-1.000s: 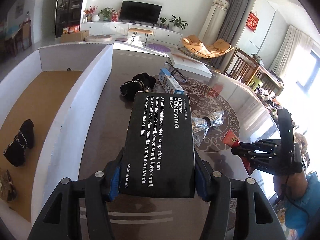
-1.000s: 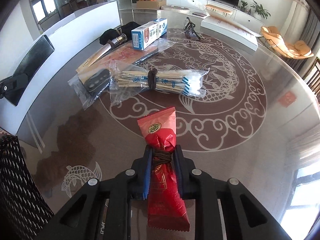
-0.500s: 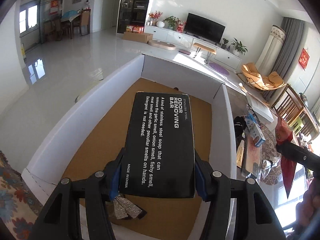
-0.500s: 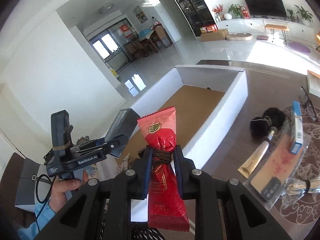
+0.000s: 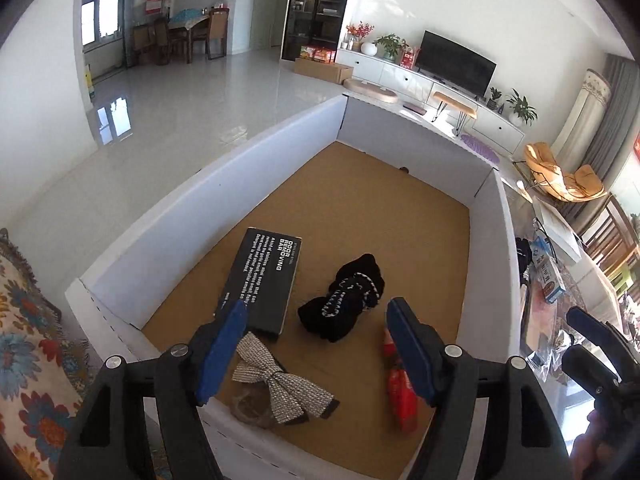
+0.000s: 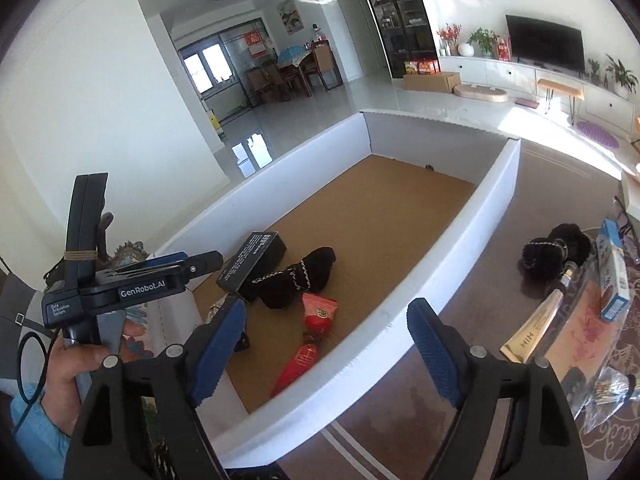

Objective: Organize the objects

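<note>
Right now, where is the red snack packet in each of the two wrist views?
Left wrist view: the red snack packet lies lower right on the box floor, partly behind the right finger of the open left tongs.
Right wrist view: lower centre.
Shared landmark: the black odor bar box.

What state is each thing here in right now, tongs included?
Left tongs: open, empty.
Right tongs: open, empty.
Black box: lying flat in the white bin.
Red packet: lying in the bin.
Tube: on the table, outside the bin.
</note>
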Demonstrator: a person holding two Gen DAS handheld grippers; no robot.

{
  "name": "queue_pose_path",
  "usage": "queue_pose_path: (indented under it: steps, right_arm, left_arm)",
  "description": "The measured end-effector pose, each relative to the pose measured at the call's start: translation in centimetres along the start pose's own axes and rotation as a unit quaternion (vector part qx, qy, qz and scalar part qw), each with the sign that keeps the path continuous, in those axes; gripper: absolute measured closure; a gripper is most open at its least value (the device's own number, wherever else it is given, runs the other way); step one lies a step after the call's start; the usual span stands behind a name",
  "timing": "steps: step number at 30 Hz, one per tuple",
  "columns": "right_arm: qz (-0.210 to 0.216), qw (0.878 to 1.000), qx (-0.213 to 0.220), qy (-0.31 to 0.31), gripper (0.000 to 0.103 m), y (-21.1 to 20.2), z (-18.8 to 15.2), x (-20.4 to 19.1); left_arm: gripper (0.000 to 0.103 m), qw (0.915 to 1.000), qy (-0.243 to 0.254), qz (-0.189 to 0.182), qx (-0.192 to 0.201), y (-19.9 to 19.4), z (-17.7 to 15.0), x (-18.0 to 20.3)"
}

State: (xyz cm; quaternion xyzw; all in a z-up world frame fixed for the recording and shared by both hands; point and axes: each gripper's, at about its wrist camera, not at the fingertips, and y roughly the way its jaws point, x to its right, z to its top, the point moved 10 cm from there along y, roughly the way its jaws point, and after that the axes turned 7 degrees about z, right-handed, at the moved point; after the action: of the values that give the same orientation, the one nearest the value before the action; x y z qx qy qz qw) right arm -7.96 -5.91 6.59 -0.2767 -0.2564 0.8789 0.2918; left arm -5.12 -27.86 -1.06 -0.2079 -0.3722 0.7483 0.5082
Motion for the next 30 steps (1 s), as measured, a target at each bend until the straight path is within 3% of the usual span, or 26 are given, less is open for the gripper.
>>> queue_pose_path:
  steps: [3,6,9,12,16,23,30]
  right_arm:
    - [-0.059,0.998,0.012,-0.007,0.006,-4.1,-3.2,5.0]
    - [-0.110,0.993,-0.009,0.036,0.006,-7.8,-8.0,11.9]
    - [-0.185,0.979,-0.024,0.082,0.006,-12.6,-13.0,19.0]
    - [-0.251,0.960,-0.024,0.122,0.006,-17.6,-17.3,24.2]
    - [-0.293,0.944,-0.026,0.151,0.006,-21.0,-21.3,26.9]
    - [-0.303,0.942,-0.043,0.140,0.006,-20.1,-22.9,27.2]
    - [-0.304,0.940,-0.036,0.151,0.000,-19.4,-23.1,27.4]
  left_arm:
    - [0.024,0.9966,0.022,-0.075,0.026,-2.9,-1.6,6.1]
    - [0.019,0.9841,0.057,-0.167,0.024,-5.6,-4.6,13.3]
    - [0.011,0.9728,0.110,-0.204,0.000,-6.1,-8.0,20.1]
    - [0.011,0.9707,0.141,-0.194,-0.015,-4.7,-10.9,24.9]
    - [0.011,0.9745,0.156,-0.156,-0.040,-1.7,-13.4,27.8]
    - [0.011,0.9770,0.190,-0.094,-0.021,2.1,-14.0,27.9]
    - [0.011,0.9802,0.166,-0.095,-0.052,4.1,-15.2,27.1]
